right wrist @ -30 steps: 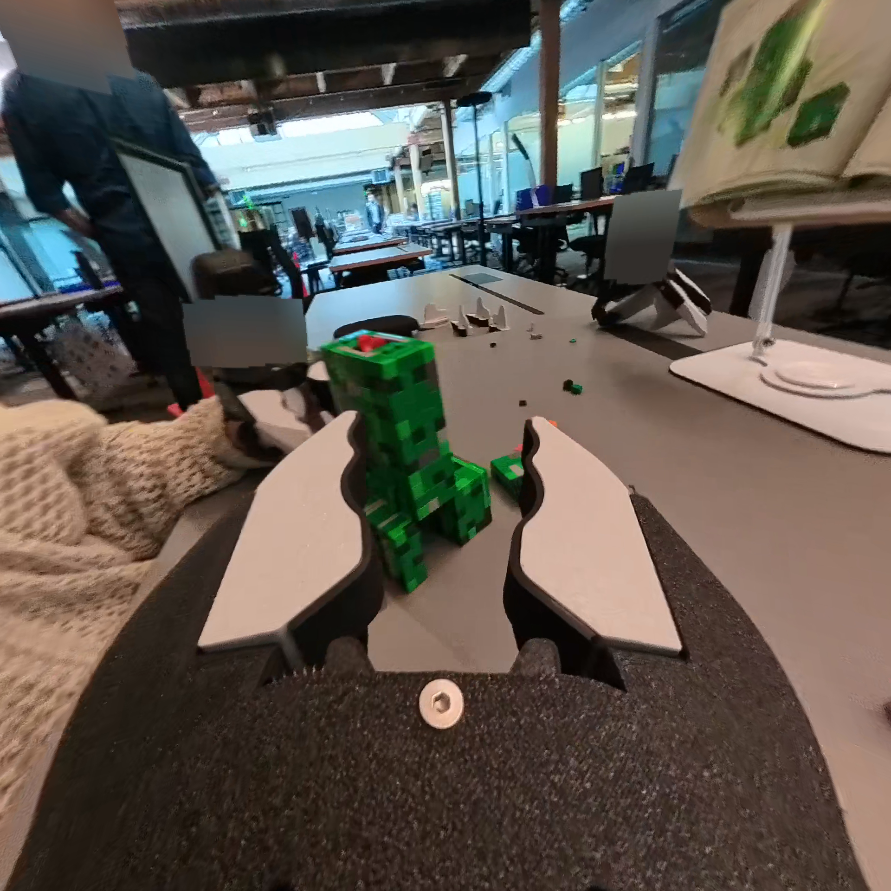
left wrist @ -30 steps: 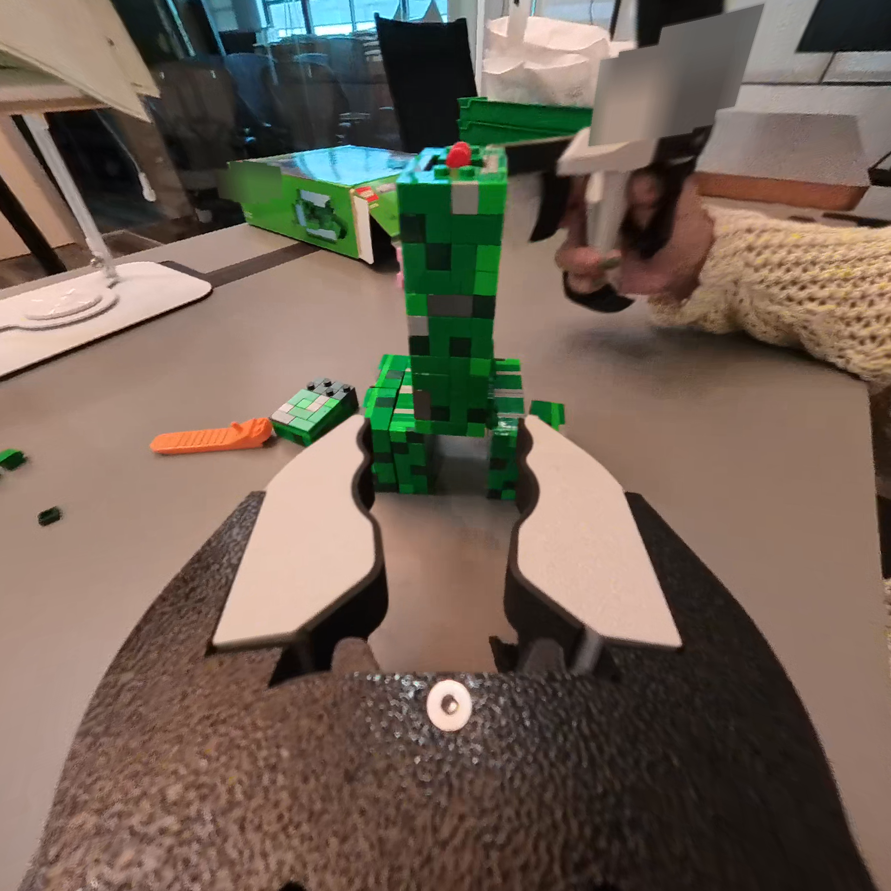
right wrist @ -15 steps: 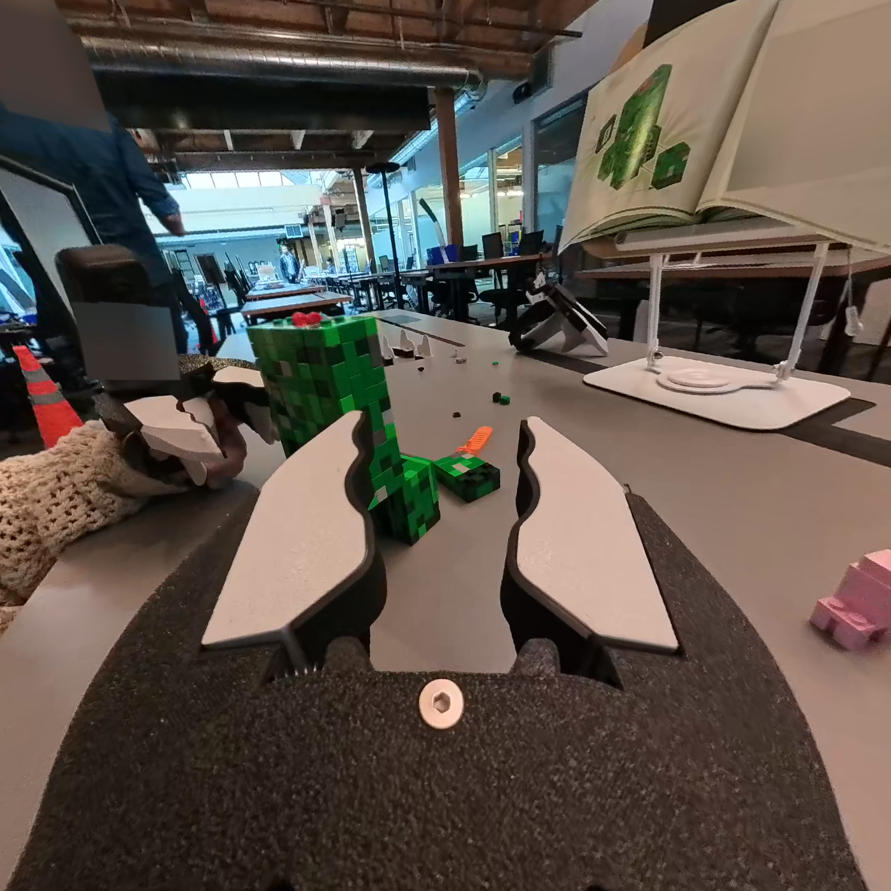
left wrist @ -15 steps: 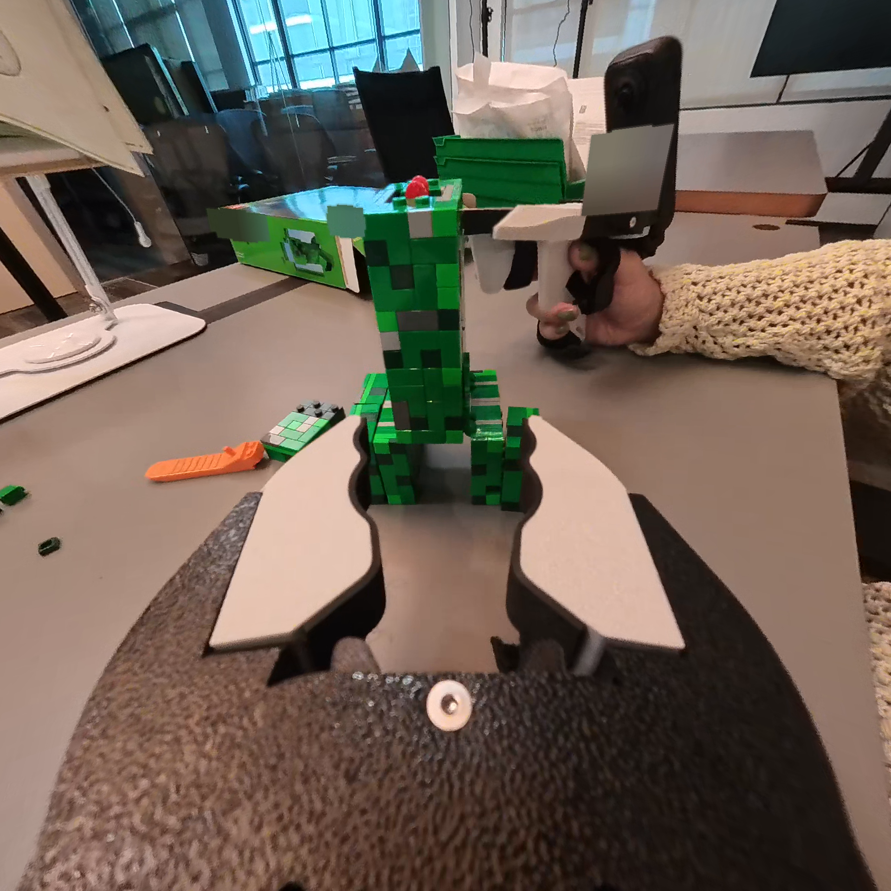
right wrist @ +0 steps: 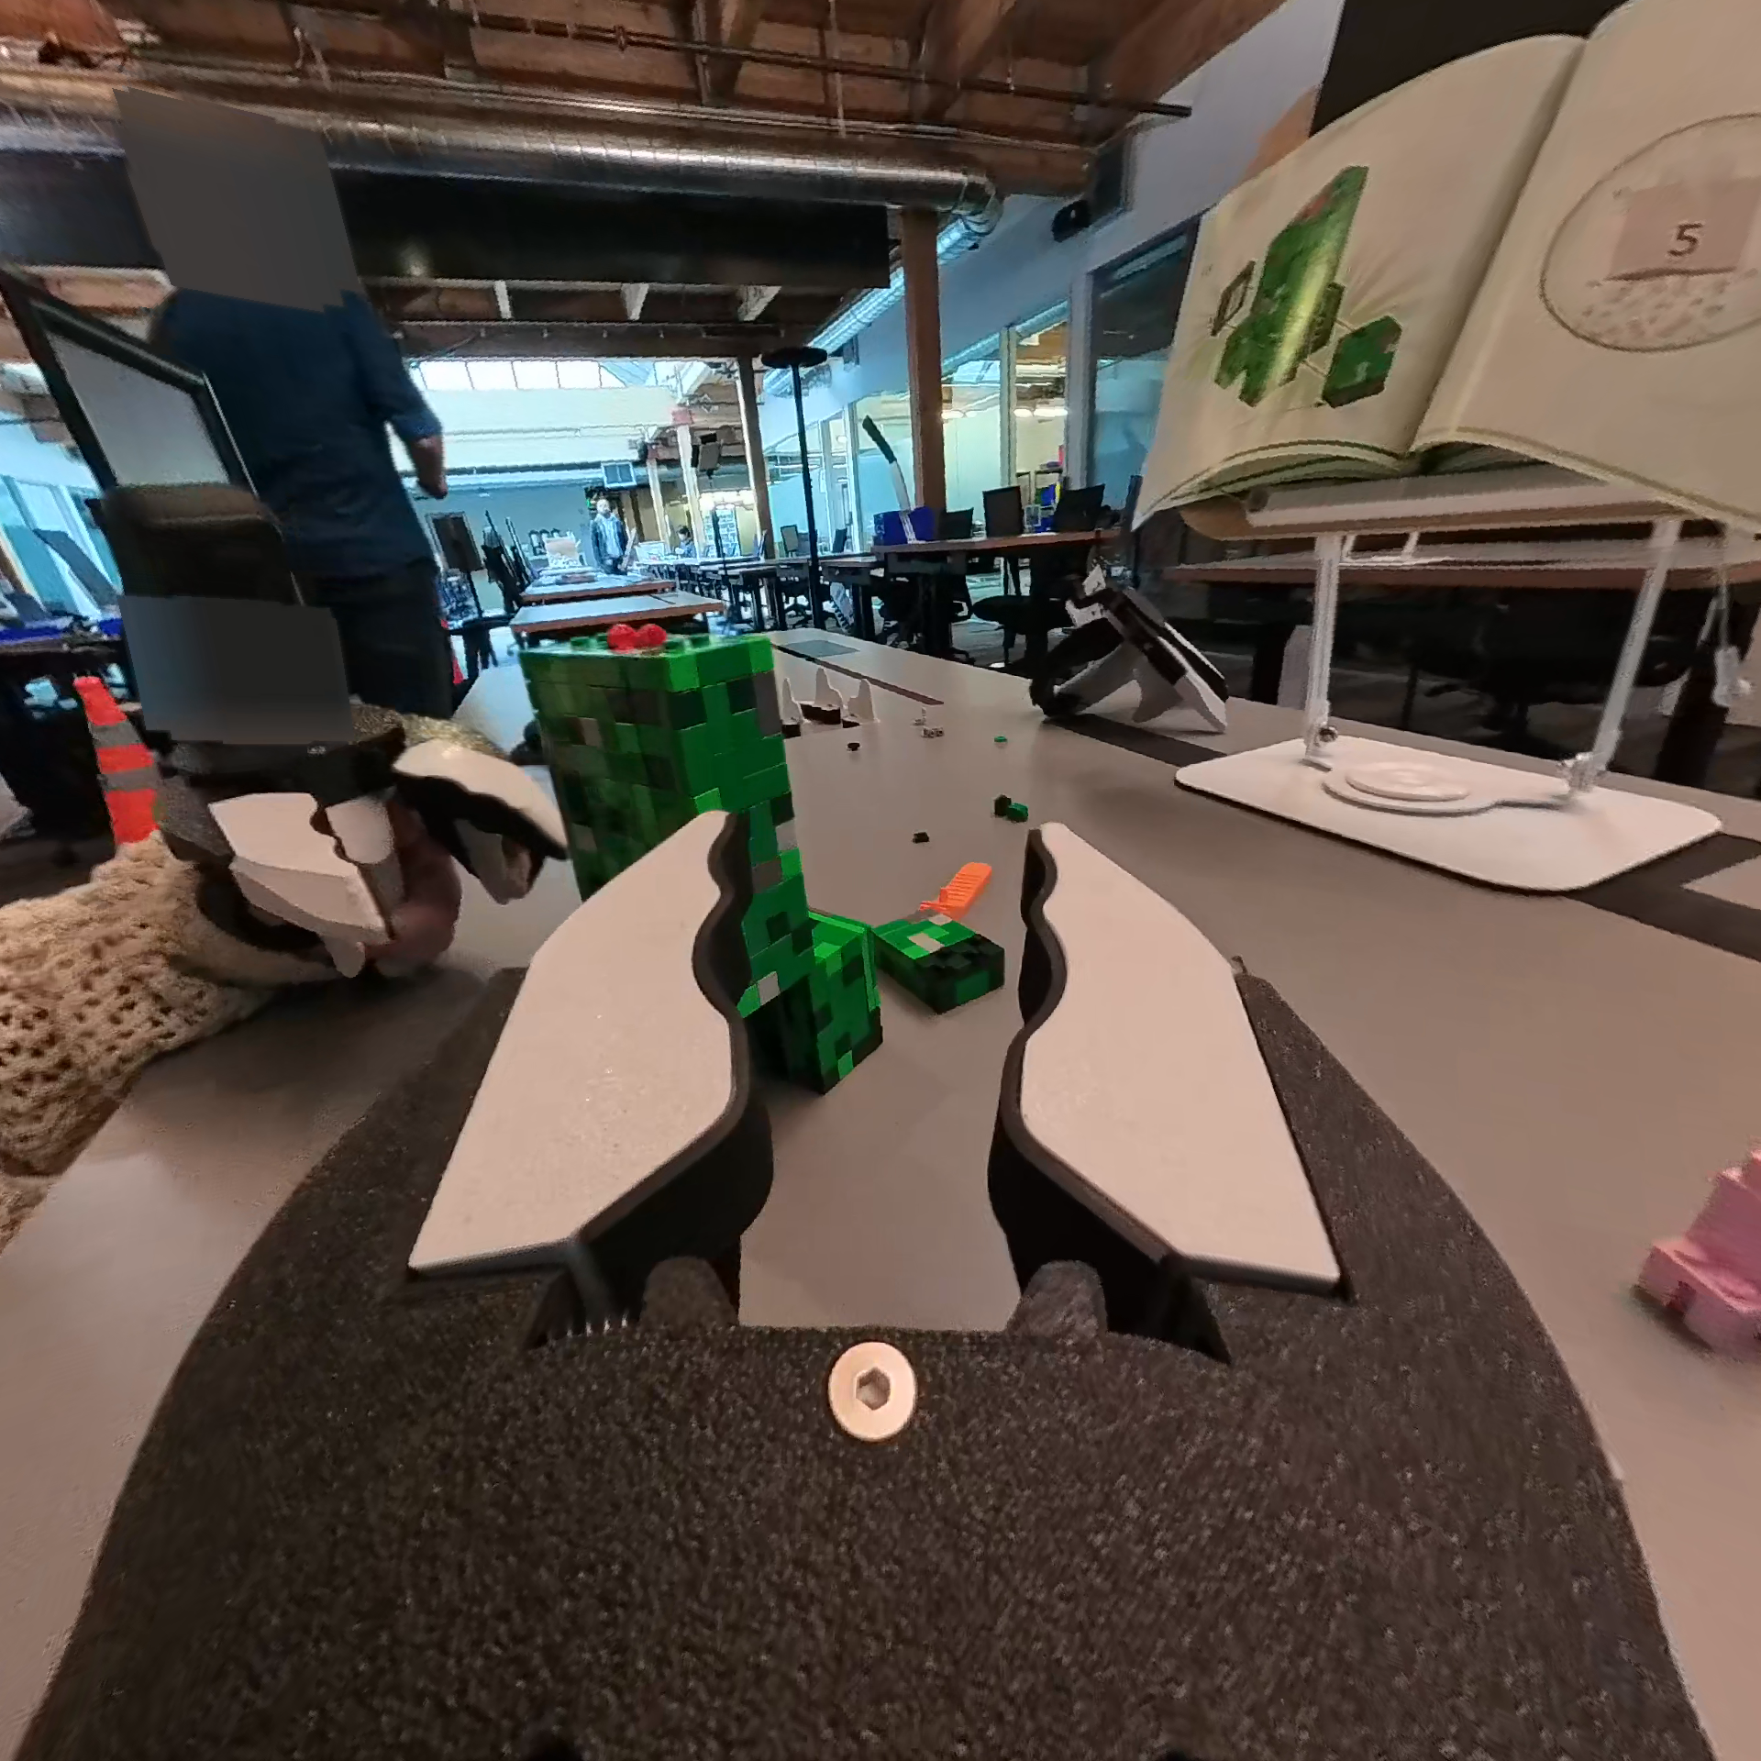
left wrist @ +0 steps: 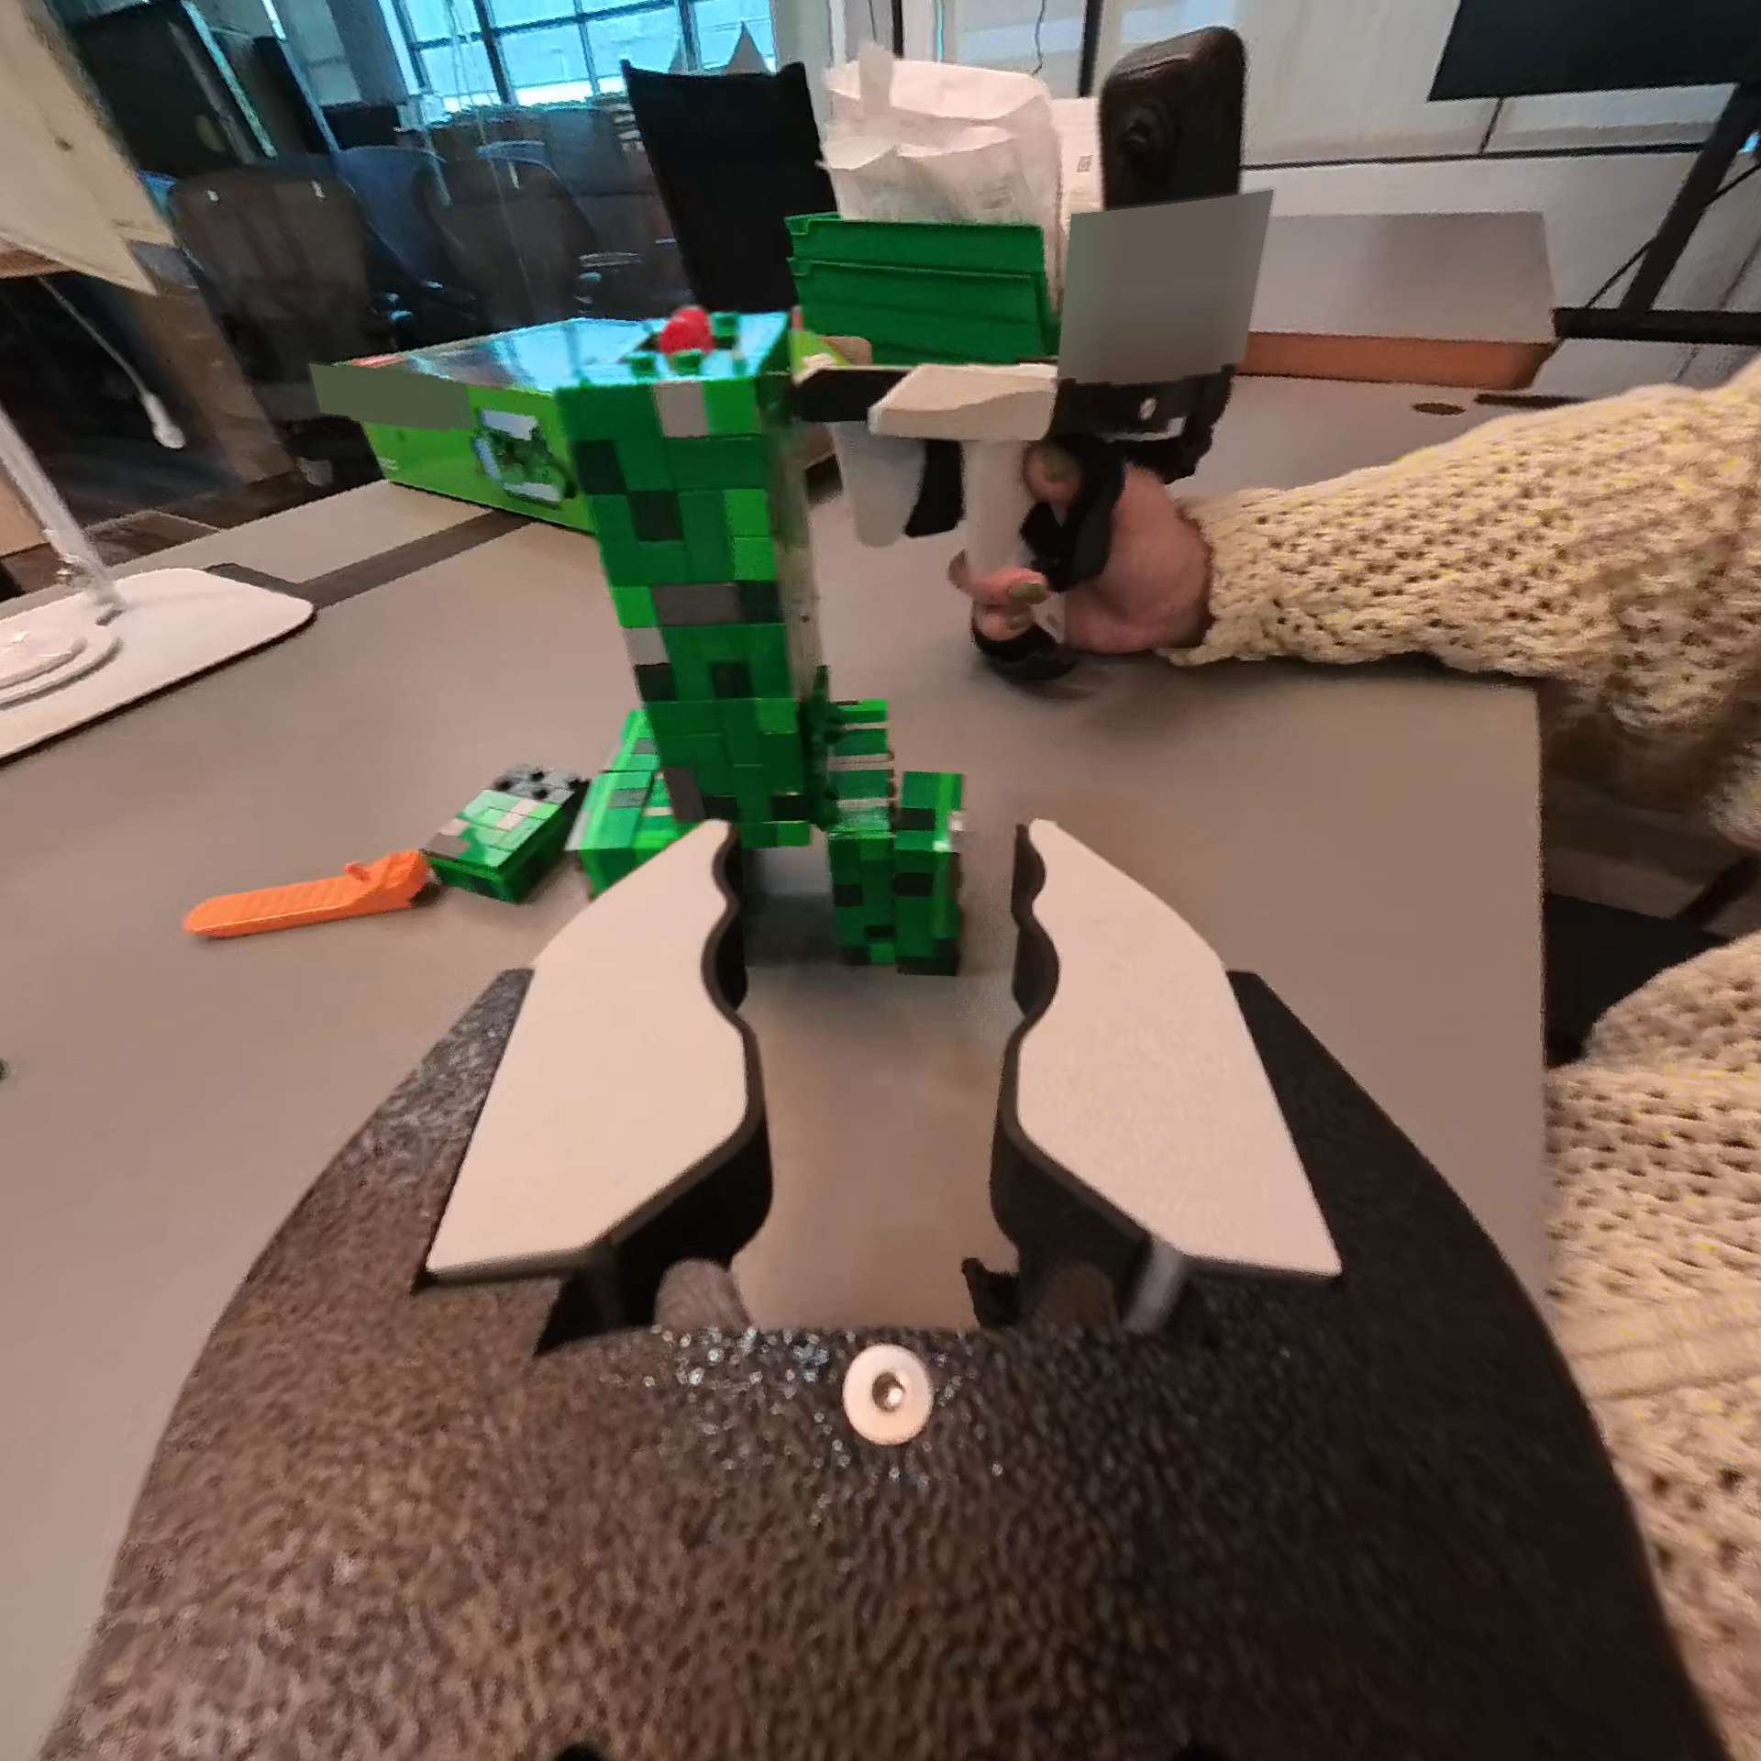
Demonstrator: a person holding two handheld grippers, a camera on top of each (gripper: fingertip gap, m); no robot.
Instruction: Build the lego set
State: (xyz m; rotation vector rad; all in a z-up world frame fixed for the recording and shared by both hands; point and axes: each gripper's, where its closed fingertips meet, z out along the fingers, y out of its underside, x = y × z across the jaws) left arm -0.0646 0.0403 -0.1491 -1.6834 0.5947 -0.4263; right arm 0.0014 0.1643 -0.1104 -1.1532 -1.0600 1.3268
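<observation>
A tall green pixel-patterned lego figure (left wrist: 705,591) with a red piece on top stands on the grey table (left wrist: 1191,858). It also shows in the right wrist view (right wrist: 657,753). My left gripper (left wrist: 877,839) is open and empty, just short of the figure's legs. My right gripper (right wrist: 881,834) is open and empty, with the figure partly behind its left finger. In the left wrist view the right gripper (left wrist: 858,419) sits beside the figure's head; I cannot tell if it touches. A small green lego block (left wrist: 505,843) lies by the figure's feet.
An orange brick separator (left wrist: 305,896) lies left of the block. A green set box (left wrist: 476,419) stands behind. An open instruction book (right wrist: 1429,286) rests on a white stand (right wrist: 1448,810). A pink lego figure (right wrist: 1706,1267) sits at the right. A person (right wrist: 314,457) stands beyond the table. The small green lego block (left wrist: 505,843) is about 12 cm from my left fingertips. The right camera catches it too, in the right wrist view (right wrist: 899,932).
My left gripper has drawn back and to the right, so the figure's legs are no longer between its fingers. My right gripper has pulled back from the figure.
</observation>
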